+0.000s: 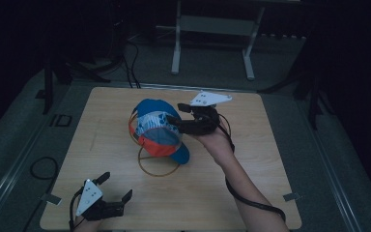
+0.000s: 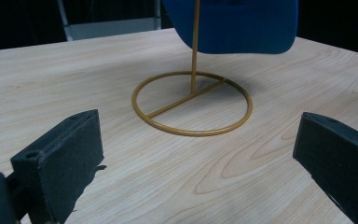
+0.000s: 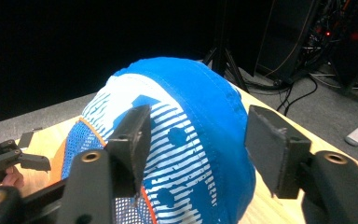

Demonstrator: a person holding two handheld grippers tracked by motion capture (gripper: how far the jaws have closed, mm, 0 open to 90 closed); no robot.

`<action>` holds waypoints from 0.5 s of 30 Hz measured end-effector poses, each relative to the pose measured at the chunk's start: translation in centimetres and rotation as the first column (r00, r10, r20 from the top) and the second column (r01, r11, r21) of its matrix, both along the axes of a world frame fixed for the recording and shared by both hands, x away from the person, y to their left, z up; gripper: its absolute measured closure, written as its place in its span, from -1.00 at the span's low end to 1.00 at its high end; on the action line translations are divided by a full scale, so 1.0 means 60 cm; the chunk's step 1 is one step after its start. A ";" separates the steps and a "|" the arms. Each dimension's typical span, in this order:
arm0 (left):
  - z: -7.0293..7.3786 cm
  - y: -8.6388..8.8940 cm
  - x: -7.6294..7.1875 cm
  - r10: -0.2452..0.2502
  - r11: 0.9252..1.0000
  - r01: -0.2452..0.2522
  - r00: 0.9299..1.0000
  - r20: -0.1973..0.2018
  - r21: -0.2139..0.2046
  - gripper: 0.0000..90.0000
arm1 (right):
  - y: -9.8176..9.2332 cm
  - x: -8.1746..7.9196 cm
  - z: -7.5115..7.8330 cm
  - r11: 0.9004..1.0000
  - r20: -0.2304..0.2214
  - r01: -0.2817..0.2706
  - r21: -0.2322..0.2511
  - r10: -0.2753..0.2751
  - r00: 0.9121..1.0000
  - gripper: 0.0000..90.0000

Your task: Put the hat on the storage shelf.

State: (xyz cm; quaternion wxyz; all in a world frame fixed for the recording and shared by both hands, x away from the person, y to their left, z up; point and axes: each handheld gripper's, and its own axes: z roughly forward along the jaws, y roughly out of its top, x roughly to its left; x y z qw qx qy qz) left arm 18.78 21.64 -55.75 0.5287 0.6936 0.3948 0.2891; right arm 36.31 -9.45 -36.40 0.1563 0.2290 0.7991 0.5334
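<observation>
Cap sitting on stand — you are letting go.
Your right gripper (image 1: 181, 118) is straddling the cap (image 1: 157, 128) with jaws apart, not pinching; left gripper (image 1: 113, 188) is waiting open — clear of the stand (image 2: 193, 105).

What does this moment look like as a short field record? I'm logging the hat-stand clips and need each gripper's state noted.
cap: blue with striped panel and orange trim, sitting on the stand
stand: gold wire, ring base flat on the table, post upright
right gripper: open, jaws either side of the cap's crown, pads apart from the cloth
left gripper: open, low near the table's front edge, holding nothing, facing the stand base
</observation>
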 end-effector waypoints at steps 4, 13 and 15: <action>0.000 0.001 0.000 0.001 1.000 -0.001 1.000 -0.002 -0.001 -0.96 | -0.014 -0.003 -0.006 1.000 -0.004 -0.008 -0.004 0.008 1.000 -0.31; -0.001 -0.001 0.002 -0.004 1.000 0.004 1.000 -0.005 0.001 -0.96 | -0.043 -0.015 -0.024 0.999 -0.028 -0.017 0.028 0.018 0.999 -0.49; -0.002 -0.002 0.002 -0.005 1.000 0.005 1.000 -0.005 0.000 -0.96 | -0.050 -0.019 -0.032 0.999 -0.036 -0.031 0.027 0.032 0.999 -0.62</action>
